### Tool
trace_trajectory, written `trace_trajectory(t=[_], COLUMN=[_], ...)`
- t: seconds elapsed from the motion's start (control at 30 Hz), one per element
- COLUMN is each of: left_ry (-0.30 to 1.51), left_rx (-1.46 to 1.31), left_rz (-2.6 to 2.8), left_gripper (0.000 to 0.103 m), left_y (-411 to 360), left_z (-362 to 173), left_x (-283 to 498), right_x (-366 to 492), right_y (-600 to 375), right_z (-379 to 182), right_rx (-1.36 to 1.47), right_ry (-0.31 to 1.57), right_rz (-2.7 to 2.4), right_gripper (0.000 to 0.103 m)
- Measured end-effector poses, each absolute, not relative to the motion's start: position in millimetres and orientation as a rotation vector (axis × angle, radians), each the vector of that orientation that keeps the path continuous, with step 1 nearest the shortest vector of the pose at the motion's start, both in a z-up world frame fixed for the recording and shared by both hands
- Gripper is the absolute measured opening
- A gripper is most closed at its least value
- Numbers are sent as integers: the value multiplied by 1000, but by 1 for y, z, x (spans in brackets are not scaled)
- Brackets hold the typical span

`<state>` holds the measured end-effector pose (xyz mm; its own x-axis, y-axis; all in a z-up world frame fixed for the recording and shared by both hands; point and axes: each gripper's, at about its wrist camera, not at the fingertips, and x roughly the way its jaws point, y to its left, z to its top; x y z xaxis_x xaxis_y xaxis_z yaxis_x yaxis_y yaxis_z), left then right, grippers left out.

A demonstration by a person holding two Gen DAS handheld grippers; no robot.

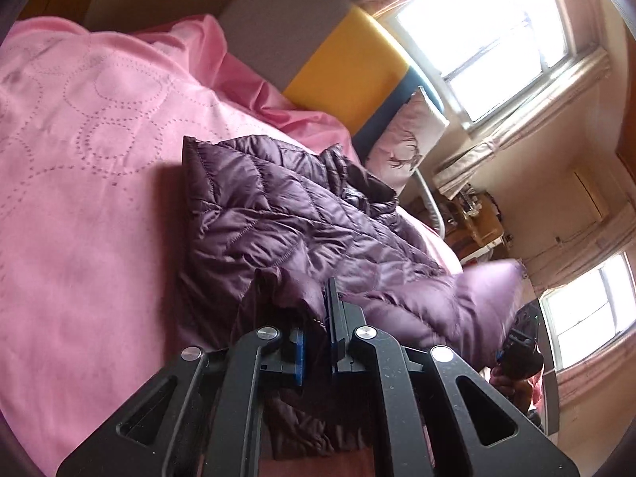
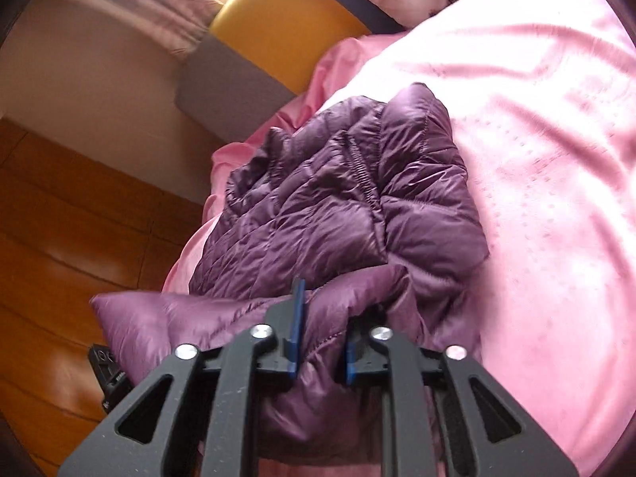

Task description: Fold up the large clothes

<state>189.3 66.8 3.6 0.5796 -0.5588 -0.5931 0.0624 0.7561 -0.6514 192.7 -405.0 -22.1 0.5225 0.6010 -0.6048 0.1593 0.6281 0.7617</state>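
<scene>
two claws, each pinching one purple quilted down jacket point(image 1: 302, 218) on a pink bedspread point(image 1: 91, 198). left gripper point(image 1: 316, 342): clamped on a fabric edge. right gripper point(image 2: 320, 342): jaws wider, padded hem bunched between them. jacket lies ahead of both, seemingly held to carry a fold over.

1. The left gripper point(image 1: 318, 318), of matt black plastic, is built from angular linkage arms pinned with round silver screws
2. Blue pads point(image 1: 299, 357) are fitted inside its fingers
3. The right gripper point(image 2: 320, 326) is built alike, with blue pads point(image 2: 296, 330)
</scene>
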Motion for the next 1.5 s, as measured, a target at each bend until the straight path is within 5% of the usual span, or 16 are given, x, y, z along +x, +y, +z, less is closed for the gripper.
trace_trajectory(t=[0.03,0.1,0.17,0.33,0.5,0.53,0.6,0.67,0.73,0.9,1.5], left_ry=[892,898,875,823,831,842,881,921,952,955,1012], left_rx=[-634,-703,-767,-846,-902,-889,-832,-780,-735,-645,-589], left_rz=[-383,-395,-399,-346,-287,-291,-325,-379,-404,-390,-452], left_gripper=[18,32,45,76,79,79,78,66,42,15,11], left_y=[68,76,87,114,141,139,127,110,96,81,91], left_z=[3,0,-2,-11,-37,-39,-45,-50,-53,-49,-36], left_x=[191,194,191,174,148,144,137,133,132,122,-11], right_x=[196,197,194,168,133,128,119,113,107,97,-14], right_y=[-408,-415,-419,-425,-432,-430,-420,-407,-398,-401,-393], right_z=[-24,-23,-15,2,-7,-12,-20,-23,-24,-17,27], right_rx=[917,984,994,911,831,812,756,696,652,667,553], right_ry=[1009,988,946,886,917,936,982,995,993,979,1093], right_rz=[318,339,360,341,262,256,254,250,227,213,329], right_gripper=[37,66,76,93,94,94,77,63,53,20,12])
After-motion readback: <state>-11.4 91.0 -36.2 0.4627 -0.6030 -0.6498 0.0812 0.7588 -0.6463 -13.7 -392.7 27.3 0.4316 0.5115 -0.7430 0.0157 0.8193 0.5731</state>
